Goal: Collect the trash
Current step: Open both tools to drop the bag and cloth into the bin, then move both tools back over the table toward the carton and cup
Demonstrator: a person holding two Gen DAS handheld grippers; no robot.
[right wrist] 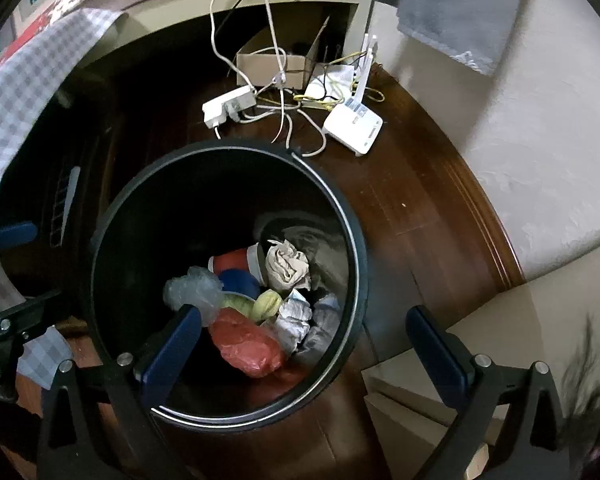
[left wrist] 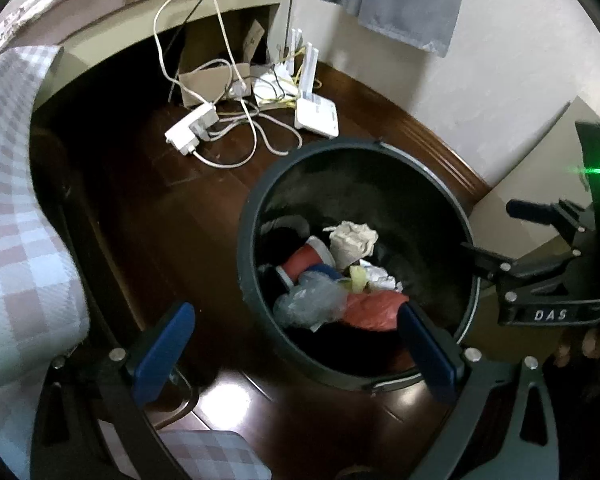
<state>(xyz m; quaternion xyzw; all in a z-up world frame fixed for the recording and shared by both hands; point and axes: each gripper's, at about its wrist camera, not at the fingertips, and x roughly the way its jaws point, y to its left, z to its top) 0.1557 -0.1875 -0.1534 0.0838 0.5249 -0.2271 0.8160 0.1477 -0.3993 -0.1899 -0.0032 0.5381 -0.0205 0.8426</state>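
A round black trash bin (left wrist: 256, 208) stands on the dark wood floor; it also shows in the right wrist view (right wrist: 352, 240). Inside lie a crumpled beige paper (left wrist: 352, 240), a red cup (left wrist: 300, 262), a clear plastic bag (left wrist: 308, 300) and a red plastic bag (left wrist: 374, 310); the red bag (right wrist: 246, 342) and beige paper (right wrist: 286, 266) show in the right wrist view too. My left gripper (left wrist: 296, 320) is open and empty, straddling the bin's near left rim. My right gripper (right wrist: 304, 330) is open and empty above the bin's right rim, and it shows at the right edge of the left wrist view (left wrist: 540, 272).
A white power strip (left wrist: 190, 130), a white router (left wrist: 316, 114), tangled cables and a cardboard box (right wrist: 274, 64) lie on the floor behind the bin. A checked cloth (left wrist: 16, 216) hangs at the left. A pale wall with wooden skirting (right wrist: 484, 224) runs at the right.
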